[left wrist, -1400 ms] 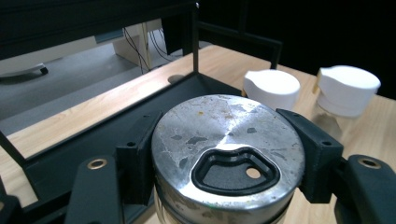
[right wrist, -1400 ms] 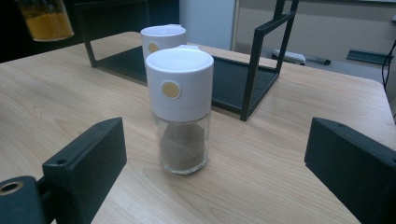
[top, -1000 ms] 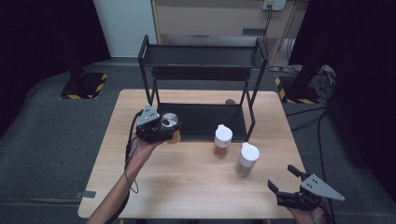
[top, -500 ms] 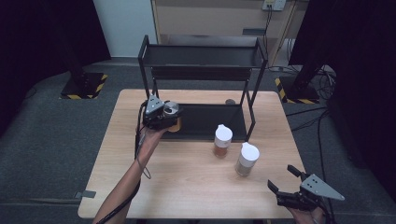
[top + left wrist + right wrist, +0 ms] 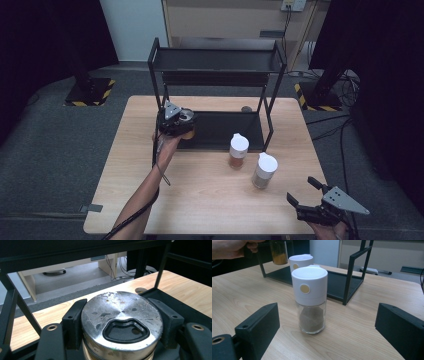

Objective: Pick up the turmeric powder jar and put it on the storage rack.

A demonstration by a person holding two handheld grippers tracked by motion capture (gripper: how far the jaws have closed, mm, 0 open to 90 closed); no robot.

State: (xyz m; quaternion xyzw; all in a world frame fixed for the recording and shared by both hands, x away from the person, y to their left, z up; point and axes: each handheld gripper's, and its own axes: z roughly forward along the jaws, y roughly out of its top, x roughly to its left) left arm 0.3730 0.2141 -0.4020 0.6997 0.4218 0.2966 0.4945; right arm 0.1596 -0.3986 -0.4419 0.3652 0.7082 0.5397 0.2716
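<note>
Progress: my left gripper (image 5: 186,121), clamped on the metal-lidded spice jar (image 5: 121,318), has carried it to the rack's lower shelf (image 5: 225,130); right gripper (image 5: 306,196) waits agape

Soft overhead light falls evenly on the table (image 5: 210,200); the surroundings sink into darkness. The jar's metal lid (image 5: 121,315) shows dull glare. Background objects blur slightly.

The left gripper (image 5: 176,121) is clamped tight — forearm stretched forward. The right gripper (image 5: 306,198) rests low, jaws wide apart.
</note>
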